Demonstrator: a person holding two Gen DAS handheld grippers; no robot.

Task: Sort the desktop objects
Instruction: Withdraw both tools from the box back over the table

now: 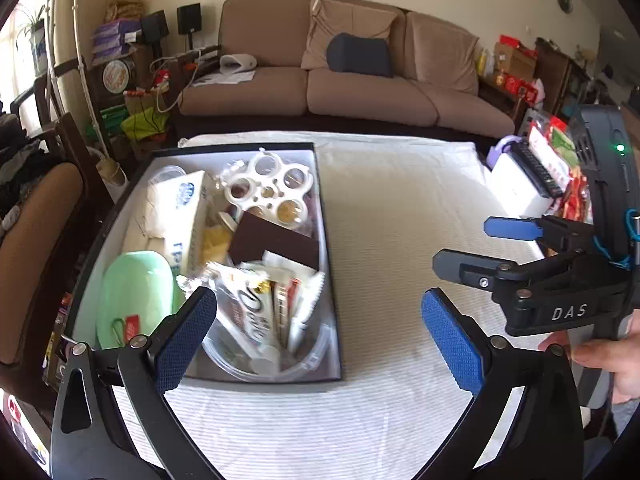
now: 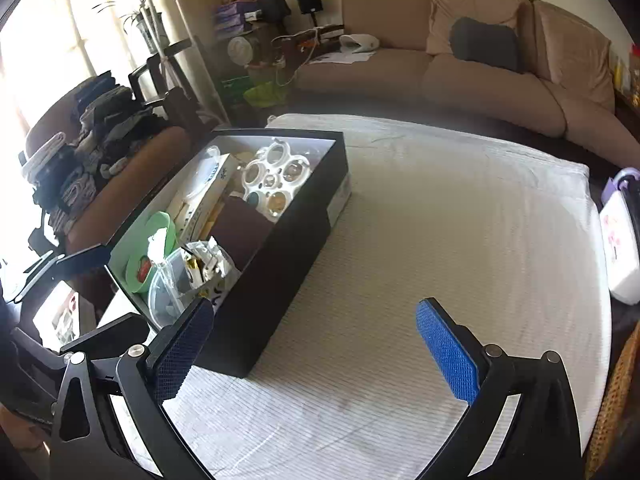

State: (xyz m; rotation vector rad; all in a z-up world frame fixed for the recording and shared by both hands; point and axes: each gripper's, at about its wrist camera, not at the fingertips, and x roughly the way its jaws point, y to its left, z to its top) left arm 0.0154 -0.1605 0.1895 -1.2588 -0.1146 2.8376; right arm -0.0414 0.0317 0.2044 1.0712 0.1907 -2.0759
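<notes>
A black open box [image 1: 327, 224] sits on the white tablecloth [image 1: 400, 208], filled with sorted items. Inside are a white ring-holed tray [image 1: 272, 188], a green oval case [image 1: 136, 296], a white carton with blue print [image 1: 180, 216], a brown card [image 1: 276, 244] and a clear round tub of packets [image 1: 272, 320]. My left gripper [image 1: 320, 344] hangs open over the box's near right corner with nothing between its pads. My right gripper [image 1: 480, 246] is open and empty to the right of the box. In its own view my right gripper [image 2: 316, 354] stands over bare cloth beside the box [image 2: 280, 280].
A white device with a purple tape dispenser [image 1: 516, 184] and snack bags [image 1: 560, 160] sit at the table's right edge. A chair piled with clothes [image 2: 88, 160] stands left of the table. A brown sofa [image 1: 360, 88] lies beyond it.
</notes>
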